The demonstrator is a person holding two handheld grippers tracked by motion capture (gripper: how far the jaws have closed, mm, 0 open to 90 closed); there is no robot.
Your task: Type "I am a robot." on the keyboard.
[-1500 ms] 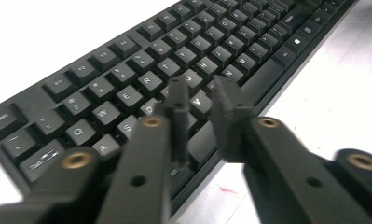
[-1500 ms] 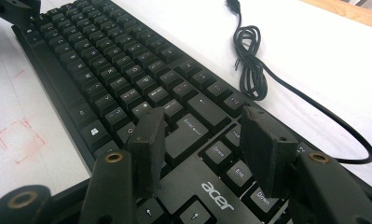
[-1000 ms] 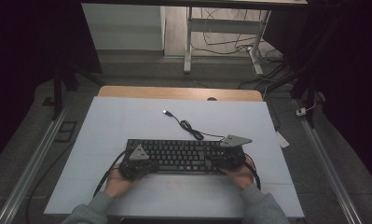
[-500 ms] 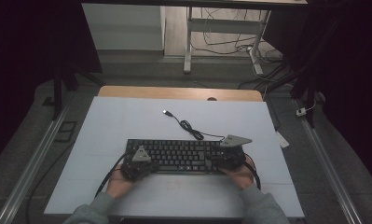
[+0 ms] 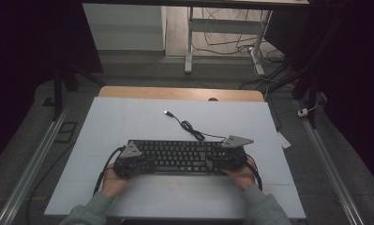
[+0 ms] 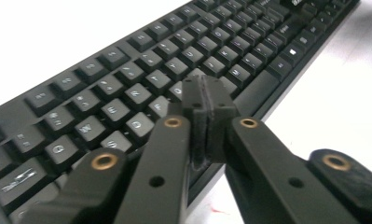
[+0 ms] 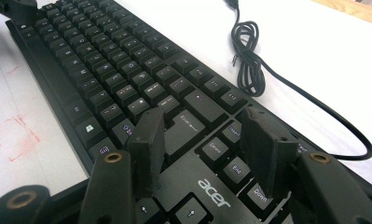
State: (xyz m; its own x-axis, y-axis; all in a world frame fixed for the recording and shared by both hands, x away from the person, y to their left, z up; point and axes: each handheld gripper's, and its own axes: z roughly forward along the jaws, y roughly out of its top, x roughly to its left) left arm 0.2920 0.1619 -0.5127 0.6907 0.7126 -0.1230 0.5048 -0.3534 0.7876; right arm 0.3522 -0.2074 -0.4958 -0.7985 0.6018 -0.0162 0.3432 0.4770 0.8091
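Black full-size plastic keyboard (image 5: 177, 157), lying flat on the near half of the pale blue-white table top (image 5: 128, 117), long side running left to right, keys facing up, a white maker's mark on its right-hand panel in the right gripper view. Thin black cable (image 5: 191, 129), leaving the keyboard's far edge and running in a loose coil toward the far side of the table, ending in a small plug; cable lies apart from both grippers. Left gripper (image 6: 206, 100), black with brass-coloured pivots, held in the person's left hand (image 5: 113, 180) at the keyboard's left end; its two pads are pressed almost together with a thin slit between them and nothing pinched, having just been easing apart slightly, tips poised over the letter keys near the space bar. Right gripper (image 7: 204, 140), held in the person's right hand (image 5: 238, 176) at the keyboard's right end; its fingers (image 7: 148, 140) are spread apart, standing over the keys around the enter key, clamping nothing. Strip of light wooden board (image 5: 180, 93), showing at the table's far edge.
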